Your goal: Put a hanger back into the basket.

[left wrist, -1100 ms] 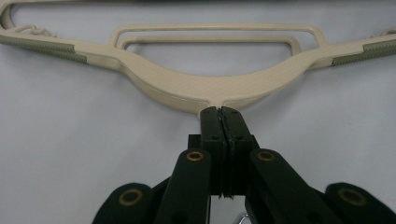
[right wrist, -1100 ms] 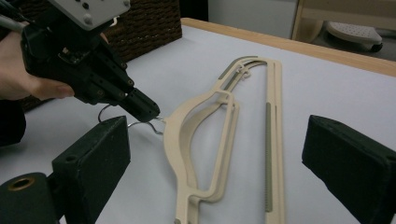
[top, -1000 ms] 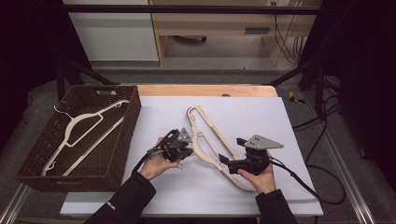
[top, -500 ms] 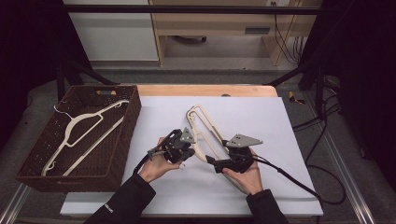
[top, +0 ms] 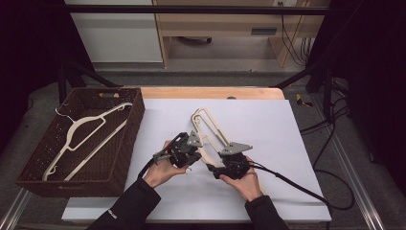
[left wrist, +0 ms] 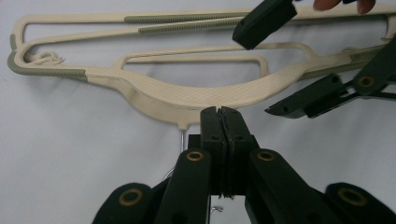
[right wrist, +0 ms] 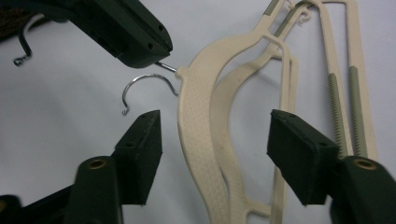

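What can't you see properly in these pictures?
- Left gripper view: the left claw is shut over the hook of the hanger, hiding what it pinches.
- Right gripper view: the picture's edge cuts off both hangers' ends.
- High view: hands and claws hide where the hangers cross.

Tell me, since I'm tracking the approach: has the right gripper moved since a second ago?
Yes. The right gripper has shifted left across the white table, away from its right edge, toward the hangers.
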Action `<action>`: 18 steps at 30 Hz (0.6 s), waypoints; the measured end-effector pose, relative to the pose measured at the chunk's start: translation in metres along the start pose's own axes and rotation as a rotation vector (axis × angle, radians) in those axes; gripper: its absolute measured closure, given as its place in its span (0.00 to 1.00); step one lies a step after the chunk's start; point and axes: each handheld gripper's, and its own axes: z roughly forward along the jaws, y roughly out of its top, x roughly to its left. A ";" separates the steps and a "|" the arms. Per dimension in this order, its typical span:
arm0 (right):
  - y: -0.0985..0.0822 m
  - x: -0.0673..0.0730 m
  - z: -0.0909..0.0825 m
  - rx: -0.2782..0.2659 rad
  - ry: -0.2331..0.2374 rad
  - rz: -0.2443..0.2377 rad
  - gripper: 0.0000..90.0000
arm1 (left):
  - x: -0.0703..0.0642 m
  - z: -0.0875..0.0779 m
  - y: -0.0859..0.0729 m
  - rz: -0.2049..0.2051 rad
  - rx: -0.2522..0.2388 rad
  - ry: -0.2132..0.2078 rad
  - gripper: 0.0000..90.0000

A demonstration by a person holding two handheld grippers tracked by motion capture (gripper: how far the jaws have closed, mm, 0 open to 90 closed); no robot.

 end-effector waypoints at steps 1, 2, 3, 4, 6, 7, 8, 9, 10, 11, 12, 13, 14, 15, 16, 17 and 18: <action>-0.001 0.001 0.002 0.010 0.009 -0.008 0.52 | 0.000 0.000 0.000 0.000 0.001 -0.001 0.98; -0.001 0.001 0.002 0.010 0.009 -0.008 0.52 | 0.000 0.000 0.000 -0.004 -0.001 -0.004 0.98; -0.002 0.001 0.003 0.015 0.011 -0.007 0.55 | -0.001 0.000 0.000 -0.004 0.000 -0.005 0.98; -0.002 0.001 0.004 0.021 0.016 -0.012 0.58 | -0.001 0.000 0.000 -0.009 -0.003 -0.009 0.98; -0.003 0.001 0.004 0.030 0.025 -0.024 0.65 | 0.000 -0.001 0.000 -0.014 -0.004 -0.013 0.98; -0.003 0.001 0.004 0.034 0.028 -0.029 0.68 | -0.001 -0.001 -0.001 -0.016 -0.007 -0.013 0.98; -0.003 0.002 0.004 0.037 0.034 -0.024 0.71 | -0.001 -0.001 -0.001 -0.017 -0.006 -0.013 0.98; -0.003 0.002 0.004 0.039 0.045 -0.030 0.73 | -0.001 0.000 -0.001 -0.020 -0.003 -0.016 0.98; -0.003 0.002 0.005 0.043 0.058 -0.030 0.76 | -0.002 0.000 -0.001 -0.017 0.005 -0.013 0.98; -0.003 0.002 0.005 0.048 0.068 -0.029 0.79 | -0.002 0.000 -0.001 -0.019 0.009 -0.013 0.98; -0.004 0.003 0.006 0.052 0.072 -0.033 0.79 | -0.002 0.000 -0.002 -0.029 0.007 -0.018 0.98; -0.004 0.003 0.006 0.050 0.071 -0.037 0.79 | -0.002 0.000 -0.002 -0.027 0.004 -0.010 0.98; -0.004 0.003 0.006 0.049 0.068 -0.043 0.80 | -0.002 0.000 -0.002 -0.024 0.003 -0.010 0.98; -0.004 0.003 0.006 0.049 0.068 -0.043 0.80 | -0.002 0.000 -0.002 -0.024 0.003 -0.010 0.98; -0.004 0.003 0.005 0.050 0.070 -0.050 0.80 | -0.002 -0.001 -0.002 -0.033 0.000 -0.018 0.98; -0.004 0.003 0.005 0.040 0.068 -0.055 0.81 | 0.000 -0.004 -0.003 -0.026 -0.013 -0.017 0.98; -0.004 0.003 0.005 0.040 0.068 -0.055 0.81 | 0.000 -0.004 -0.003 -0.026 -0.013 -0.017 0.98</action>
